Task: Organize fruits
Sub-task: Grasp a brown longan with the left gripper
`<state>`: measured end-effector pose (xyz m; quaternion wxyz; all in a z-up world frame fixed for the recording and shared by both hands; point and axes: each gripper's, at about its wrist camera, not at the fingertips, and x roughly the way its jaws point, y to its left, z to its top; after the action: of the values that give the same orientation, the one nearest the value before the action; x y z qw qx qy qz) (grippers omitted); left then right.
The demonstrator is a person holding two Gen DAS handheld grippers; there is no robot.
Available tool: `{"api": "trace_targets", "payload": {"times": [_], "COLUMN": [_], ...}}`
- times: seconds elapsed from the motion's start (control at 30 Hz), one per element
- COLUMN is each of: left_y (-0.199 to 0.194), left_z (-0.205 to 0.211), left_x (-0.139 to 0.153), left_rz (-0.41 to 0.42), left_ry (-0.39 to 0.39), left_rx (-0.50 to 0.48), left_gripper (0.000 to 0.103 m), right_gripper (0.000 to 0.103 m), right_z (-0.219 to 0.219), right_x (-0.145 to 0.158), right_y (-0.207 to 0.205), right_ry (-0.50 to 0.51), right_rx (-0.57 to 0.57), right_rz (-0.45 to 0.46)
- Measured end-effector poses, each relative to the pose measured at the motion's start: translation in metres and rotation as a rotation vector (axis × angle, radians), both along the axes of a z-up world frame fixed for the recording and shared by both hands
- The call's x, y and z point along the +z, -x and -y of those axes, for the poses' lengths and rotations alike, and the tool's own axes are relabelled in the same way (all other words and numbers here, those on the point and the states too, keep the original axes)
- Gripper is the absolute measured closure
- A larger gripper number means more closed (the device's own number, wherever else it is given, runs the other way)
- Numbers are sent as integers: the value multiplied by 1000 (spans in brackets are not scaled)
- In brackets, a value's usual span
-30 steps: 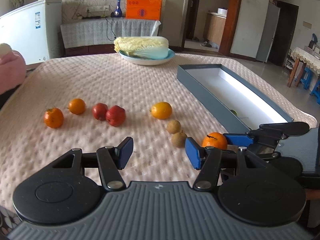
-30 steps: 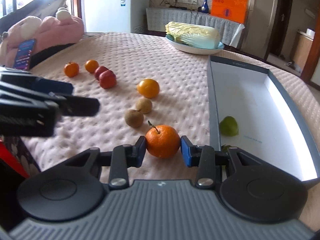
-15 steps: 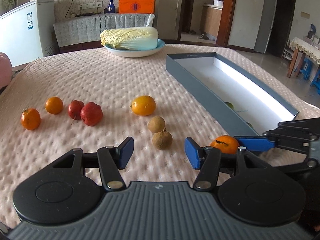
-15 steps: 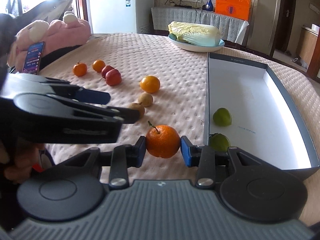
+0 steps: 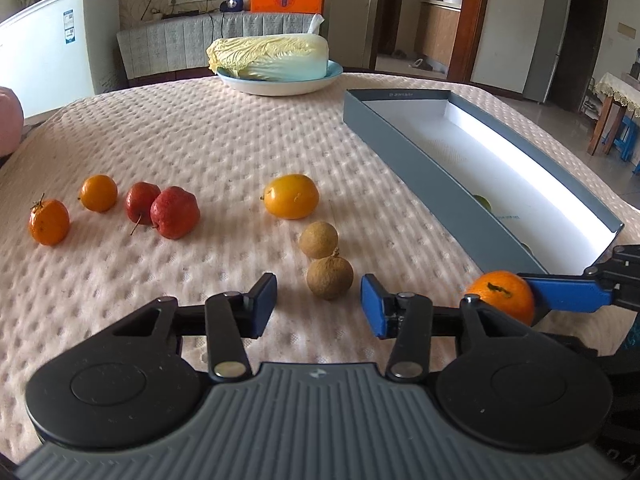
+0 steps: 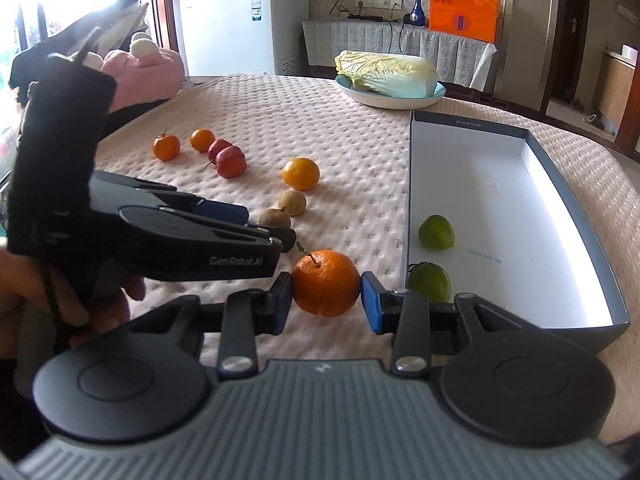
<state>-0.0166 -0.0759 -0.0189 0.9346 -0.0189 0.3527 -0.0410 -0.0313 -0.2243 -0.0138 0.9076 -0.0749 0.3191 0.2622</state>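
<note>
Quilted tabletop (image 5: 200, 140): right gripper (image 6: 326, 300) jaws clamp an orange (image 6: 326, 282); left gripper (image 5: 318, 306) jaws apart, closing around a longan (image 5: 330, 278).

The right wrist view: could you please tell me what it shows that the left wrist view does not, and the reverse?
Only the right wrist view shows the pink plush toy, both green fruits clearly inside the box, and the hand holding the left gripper. Only the left wrist view shows the nearer brown fruit between the left gripper's closing, not yet touching pads. Both show the tangerine clamped in the right gripper, the cabbage and grey box.
</note>
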Motion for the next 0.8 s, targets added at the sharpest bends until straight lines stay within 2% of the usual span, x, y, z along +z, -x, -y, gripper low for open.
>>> {"api": "trace_targets", "payload": {"times": [0.2,0.3,0.43,0.8], "left_y": [-2,-2,0,1], "left_z": [0,-3,-5,-34], "left_x": [-1,0,2,11], "left_rz": [5,1,-3,13], "left_ry": [6,33,34,31], "left_rx": [1,-5,0,105], "left_gripper": [62,73,73,73], "right_gripper": [62,62,62,62], "right_z": [1,0,1,-1], "right_x": [-1,0,3,8], "right_y": [0,2,2,3], "right_ry": [5,7,-10,-36], "right_rx": [-2,6,4,0], "right_rz": [3,16,31,62]}}
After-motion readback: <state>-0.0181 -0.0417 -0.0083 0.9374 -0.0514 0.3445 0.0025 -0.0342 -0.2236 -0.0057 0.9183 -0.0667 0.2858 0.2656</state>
